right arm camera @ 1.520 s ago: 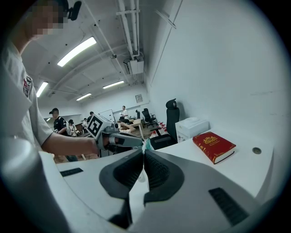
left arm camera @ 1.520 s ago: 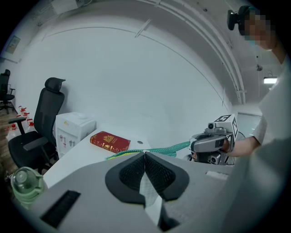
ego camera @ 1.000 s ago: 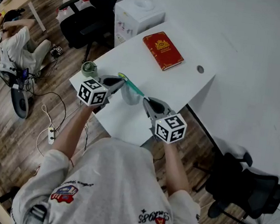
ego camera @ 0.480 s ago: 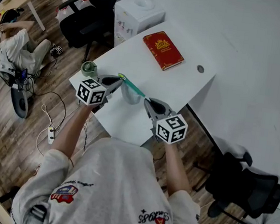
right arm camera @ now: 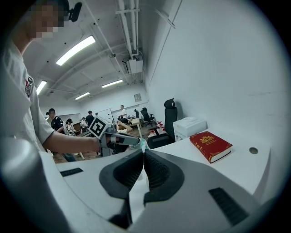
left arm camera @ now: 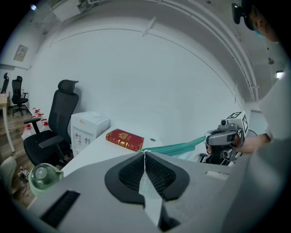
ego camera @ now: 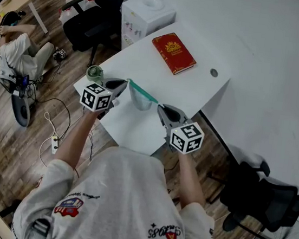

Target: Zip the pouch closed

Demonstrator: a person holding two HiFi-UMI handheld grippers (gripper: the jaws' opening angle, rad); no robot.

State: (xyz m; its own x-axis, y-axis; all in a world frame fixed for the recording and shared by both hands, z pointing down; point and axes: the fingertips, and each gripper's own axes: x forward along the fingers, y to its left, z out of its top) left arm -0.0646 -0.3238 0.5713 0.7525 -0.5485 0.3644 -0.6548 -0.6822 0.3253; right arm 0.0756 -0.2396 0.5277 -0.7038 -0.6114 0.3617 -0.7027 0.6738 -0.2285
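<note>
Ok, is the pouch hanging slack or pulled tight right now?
The pouch is pulled tight: its green zip edge runs straight between the left gripper and right gripper, each shut on one end.

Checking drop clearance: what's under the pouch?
Only white table shows below the pouch, which hangs stretched between the left tongs and right tongs. The patch directly beneath it is covered.

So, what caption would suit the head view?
The left gripper and right gripper hold a teal-zippered pouch taut over the white table, red book beyond.
</note>
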